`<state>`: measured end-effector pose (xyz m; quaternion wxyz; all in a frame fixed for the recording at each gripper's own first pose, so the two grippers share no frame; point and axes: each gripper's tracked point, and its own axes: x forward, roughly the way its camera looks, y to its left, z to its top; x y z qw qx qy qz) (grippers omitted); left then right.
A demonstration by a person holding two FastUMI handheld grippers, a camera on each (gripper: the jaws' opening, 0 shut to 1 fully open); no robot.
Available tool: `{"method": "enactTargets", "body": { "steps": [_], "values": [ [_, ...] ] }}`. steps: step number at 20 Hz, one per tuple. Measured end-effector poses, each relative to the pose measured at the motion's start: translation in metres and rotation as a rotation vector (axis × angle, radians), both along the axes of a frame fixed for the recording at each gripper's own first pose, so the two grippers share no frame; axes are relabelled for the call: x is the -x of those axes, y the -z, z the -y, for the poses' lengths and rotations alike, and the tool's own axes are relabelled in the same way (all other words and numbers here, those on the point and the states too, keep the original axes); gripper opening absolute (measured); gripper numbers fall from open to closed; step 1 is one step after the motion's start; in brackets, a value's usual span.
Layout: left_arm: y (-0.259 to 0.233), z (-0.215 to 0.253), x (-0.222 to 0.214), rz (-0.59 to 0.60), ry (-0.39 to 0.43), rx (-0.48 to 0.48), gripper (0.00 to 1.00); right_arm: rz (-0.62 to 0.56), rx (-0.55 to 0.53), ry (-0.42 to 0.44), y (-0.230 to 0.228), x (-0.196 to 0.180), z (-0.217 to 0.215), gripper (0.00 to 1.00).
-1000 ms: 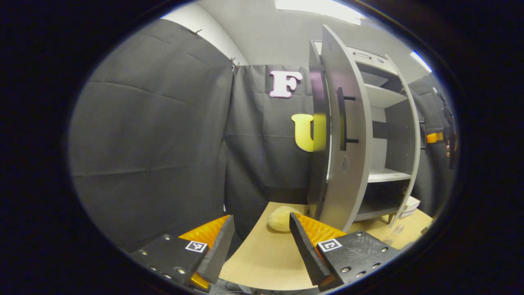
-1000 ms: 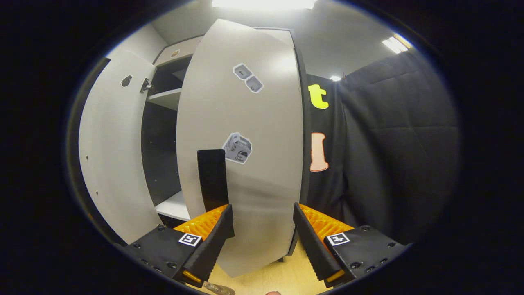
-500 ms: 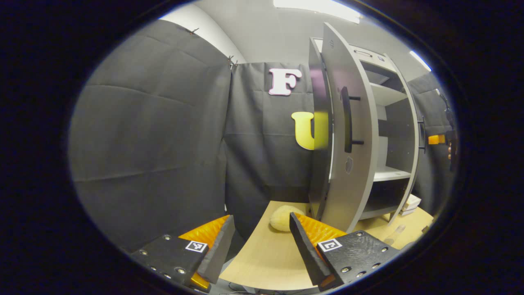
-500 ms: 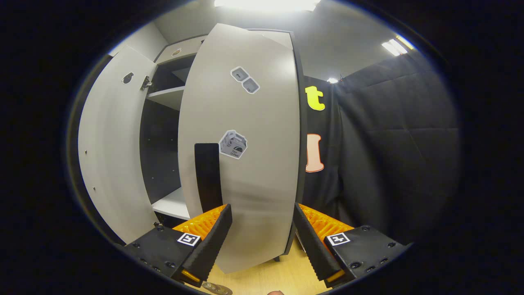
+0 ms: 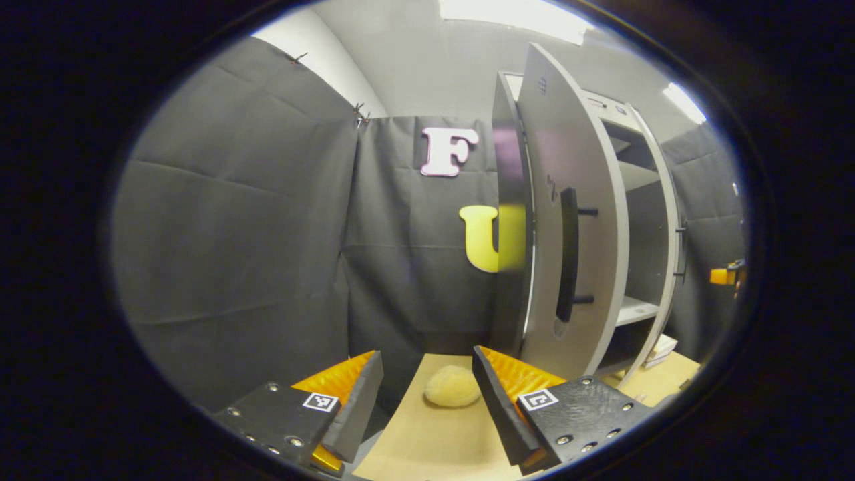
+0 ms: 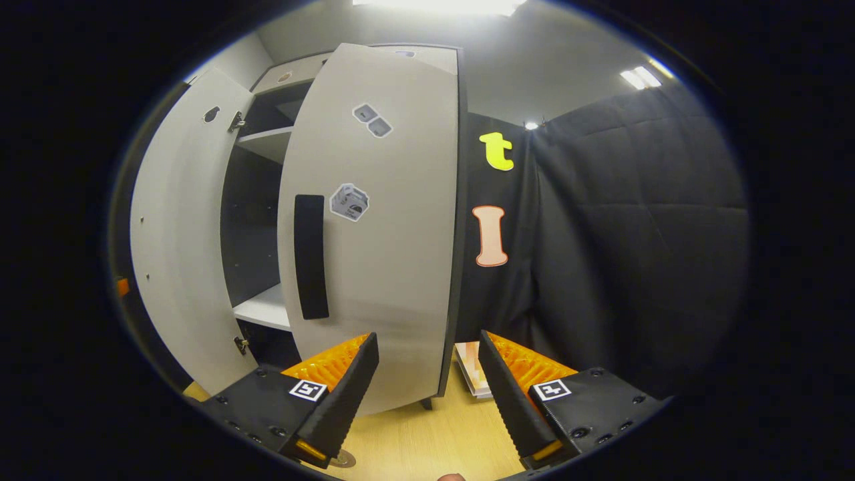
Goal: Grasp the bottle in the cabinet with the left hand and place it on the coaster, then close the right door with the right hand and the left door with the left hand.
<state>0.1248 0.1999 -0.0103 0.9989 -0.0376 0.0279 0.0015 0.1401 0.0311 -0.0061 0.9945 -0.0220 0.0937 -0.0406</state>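
In the left gripper view my left gripper (image 5: 426, 357) is open and holds nothing, low over the wooden table (image 5: 427, 444). The grey cabinet's left door (image 5: 568, 200) stands open to its right, black handle (image 5: 568, 257) facing me. Shelves (image 5: 634, 310) show behind it. In the right gripper view my right gripper (image 6: 427, 341) is open and holds nothing, a short way in front of the right door (image 6: 387, 234), which is partly swung in, with a black handle (image 6: 311, 257). The left door's inner face (image 6: 180, 227) stands wide open. A small clear round thing (image 6: 344, 459) lies at the lower edge, too cut off to name.
A pale yellow soft lump (image 5: 453, 386) lies on the table between my left gripper's fingers, farther off. A flat stack of papers (image 6: 471, 374) lies by the cabinet's right foot. Black cloth walls close in on the left and the right.
The right door has swung further toward the cabinet and now stands farther from my right gripper. My left gripper has shifted, so the left door's outer face and handle look nearer.
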Motion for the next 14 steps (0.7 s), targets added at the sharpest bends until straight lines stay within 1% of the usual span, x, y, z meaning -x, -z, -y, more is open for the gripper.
{"method": "enactTargets", "body": {
  "steps": [1, 2, 4, 5, 6, 7, 9, 11, 14],
  "values": [
    [-0.007, 0.0, -0.007, 0.004, 0.006, 0.001, 0.83, -0.003, 0.003, 0.008, 0.003, 0.004, 0.003, 0.96],
    [-0.01, 0.0, -0.012, 0.005, 0.011, 0.0, 0.82, -0.003, 0.005, 0.016, 0.006, 0.008, 0.006, 0.96],
    [-0.021, 0.004, -0.025, 0.003, 0.027, -0.002, 0.84, -0.006, 0.003, 0.031, 0.012, 0.015, 0.012, 0.96],
    [-0.026, 0.007, -0.029, 0.004, 0.035, -0.004, 0.83, -0.012, 0.0, 0.035, 0.017, 0.019, 0.015, 0.96],
    [-0.029, 0.013, -0.036, 0.005, 0.047, -0.005, 0.82, -0.02, -0.003, 0.039, 0.021, 0.022, 0.017, 0.96],
    [-0.033, 0.017, -0.04, 0.007, 0.056, -0.005, 0.84, -0.029, -0.006, 0.043, 0.026, 0.026, 0.02, 0.96],
    [-0.038, 0.028, -0.049, 0.011, 0.071, -0.007, 0.84, -0.046, -0.007, 0.055, 0.033, 0.031, 0.027, 0.96],
    [-0.044, 0.039, -0.056, 0.016, 0.082, -0.008, 0.82, -0.057, -0.012, 0.068, 0.038, 0.037, 0.036, 0.96],
    [-0.052, 0.058, -0.063, 0.025, 0.109, 0.002, 0.83, -0.063, -0.02, 0.087, 0.04, 0.045, 0.051, 0.96]
  ]
}}
